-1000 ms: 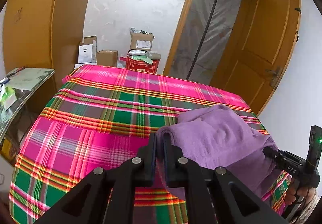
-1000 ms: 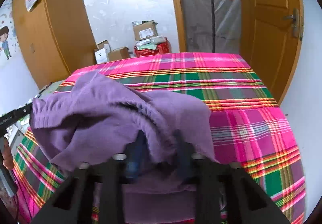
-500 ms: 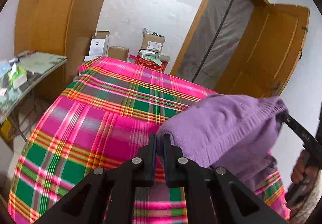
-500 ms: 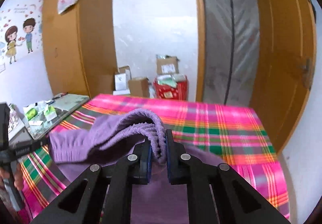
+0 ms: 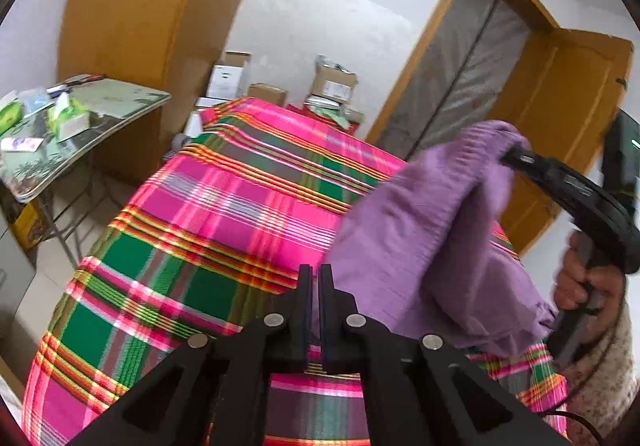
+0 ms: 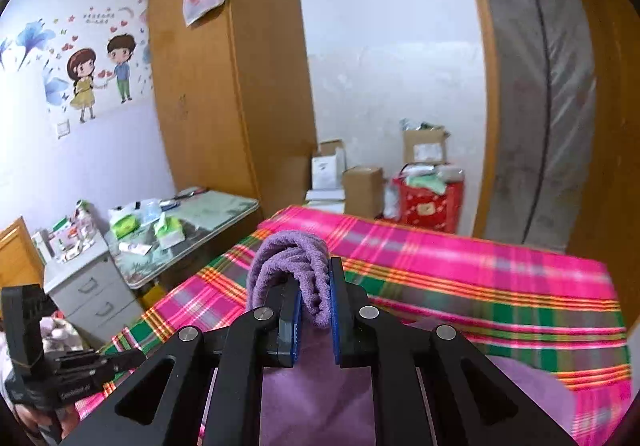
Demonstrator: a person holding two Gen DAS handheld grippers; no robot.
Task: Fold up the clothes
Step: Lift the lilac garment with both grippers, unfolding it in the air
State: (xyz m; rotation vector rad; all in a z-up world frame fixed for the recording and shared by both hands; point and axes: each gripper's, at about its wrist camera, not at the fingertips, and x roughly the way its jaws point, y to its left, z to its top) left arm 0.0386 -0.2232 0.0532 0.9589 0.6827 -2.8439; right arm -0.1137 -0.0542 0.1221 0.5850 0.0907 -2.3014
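Observation:
A purple knit garment [image 5: 424, 246] hangs in the air above a bed with a pink and green plaid cover [image 5: 224, 213]. My left gripper [image 5: 314, 274] is shut on the garment's lower left edge. My right gripper [image 6: 314, 286] is shut on a bunched, ribbed fold of the garment [image 6: 292, 262], with more purple cloth [image 6: 320, 386] hanging below it. In the left wrist view the right gripper [image 5: 516, 157] holds the garment's top corner high at the right. In the right wrist view the left gripper's body [image 6: 60, 366] shows at the lower left.
A glass-topped side table [image 5: 80, 125] with tissue packs stands left of the bed, with grey drawers [image 6: 92, 298] beside it. Cardboard boxes [image 6: 424, 149] and a red box [image 6: 428, 205] sit behind the bed. A wooden wardrobe [image 6: 224, 93] and an open door [image 5: 560, 117] flank the back wall.
Both grippers have lifted the purple garment off the bed. The right gripper rose higher, and the garment now hangs stretched between the two grippers.

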